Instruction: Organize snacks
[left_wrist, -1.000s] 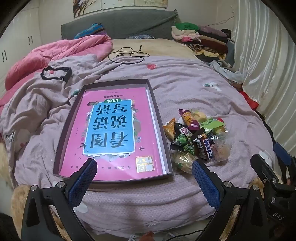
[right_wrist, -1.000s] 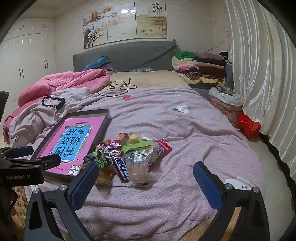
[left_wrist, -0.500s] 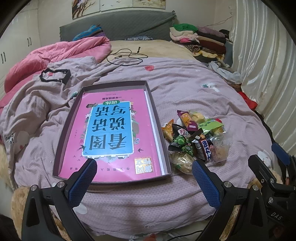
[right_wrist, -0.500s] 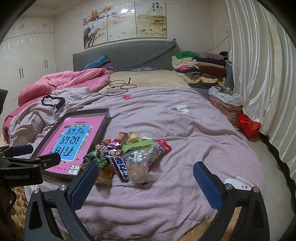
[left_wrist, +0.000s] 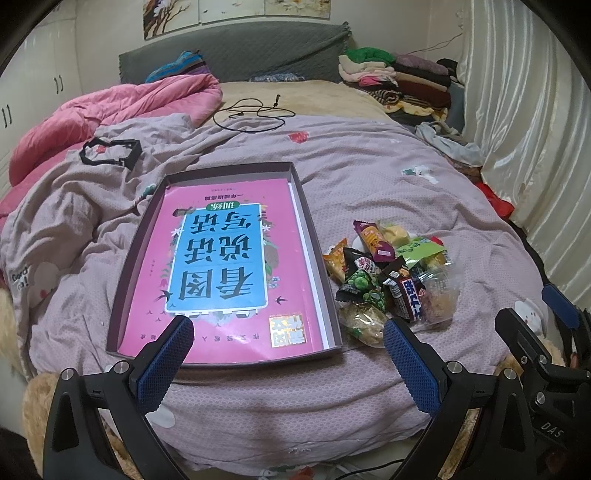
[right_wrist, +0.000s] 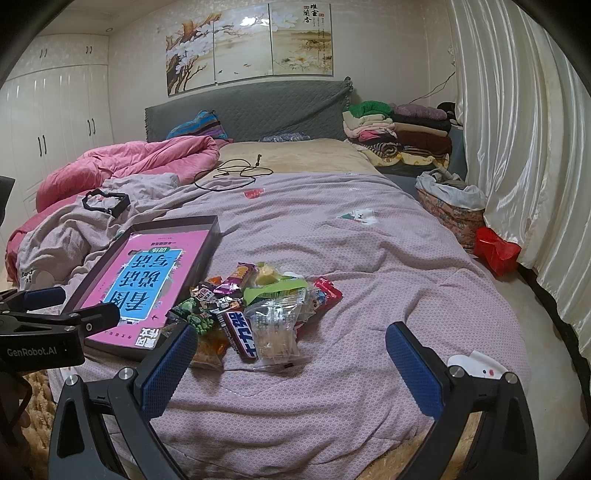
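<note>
A pile of wrapped snacks (left_wrist: 391, 280) lies on the mauve bedspread, just right of a shallow dark box (left_wrist: 314, 251) with a pink book (left_wrist: 221, 266) inside. The pile also shows in the right wrist view (right_wrist: 255, 314), with the box (right_wrist: 207, 251) to its left. My left gripper (left_wrist: 288, 354) is open and empty, held near the bed's front edge before the box. My right gripper (right_wrist: 291, 358) is open and empty, held short of the pile. The right gripper shows at the right edge of the left wrist view (left_wrist: 546, 325).
A pink duvet (left_wrist: 110, 110) lies at the back left. A black cable (left_wrist: 255, 114) and a black frame (left_wrist: 110, 153) rest on the bed. Folded clothes (right_wrist: 399, 136) are stacked at the back right. A red bag (right_wrist: 496, 251) and curtains (right_wrist: 535, 147) stand at right.
Both grippers have drawn back slightly and the left view has risen a little. Nothing on the bed has moved. Both grippers stay open.
</note>
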